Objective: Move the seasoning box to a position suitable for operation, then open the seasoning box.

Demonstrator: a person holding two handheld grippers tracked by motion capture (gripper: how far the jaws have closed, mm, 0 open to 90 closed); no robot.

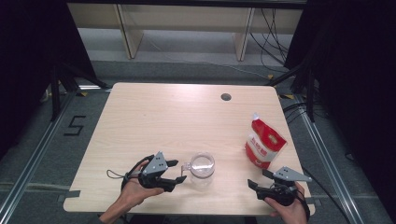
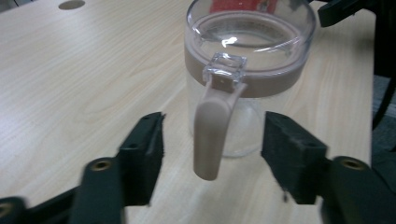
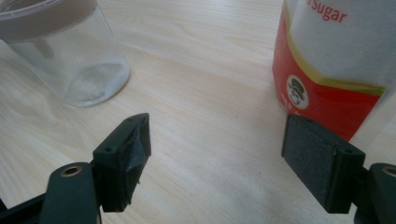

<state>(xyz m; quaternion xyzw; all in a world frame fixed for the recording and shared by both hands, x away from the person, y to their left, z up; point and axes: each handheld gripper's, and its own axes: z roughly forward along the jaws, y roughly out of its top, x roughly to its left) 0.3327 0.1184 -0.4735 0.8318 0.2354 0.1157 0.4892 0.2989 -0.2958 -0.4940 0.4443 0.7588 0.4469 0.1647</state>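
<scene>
Left gripper (image 2: pixel 212 154) is seen with jaws spread wide, the jar's tan handle (image 2: pixel 209 135) between them but untouched by either pad; nothing is held. Clear jar (image 1: pixel 202 167) stands upright near the table's (image 1: pixel 154 112) front edge, sugar bag (image 1: pixel 264 141) well apart to its right. Right gripper (image 1: pixel 260 179) is parted and empty beside the bag. A off-centre closing could nudge the handle and swing or tip the light jar

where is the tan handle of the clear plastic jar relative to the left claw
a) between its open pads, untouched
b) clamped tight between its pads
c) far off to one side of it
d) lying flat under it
a: in the left gripper view the left claw stands open with the clear plastic jar's tan handle between the pads, gaps on both sides.
</scene>
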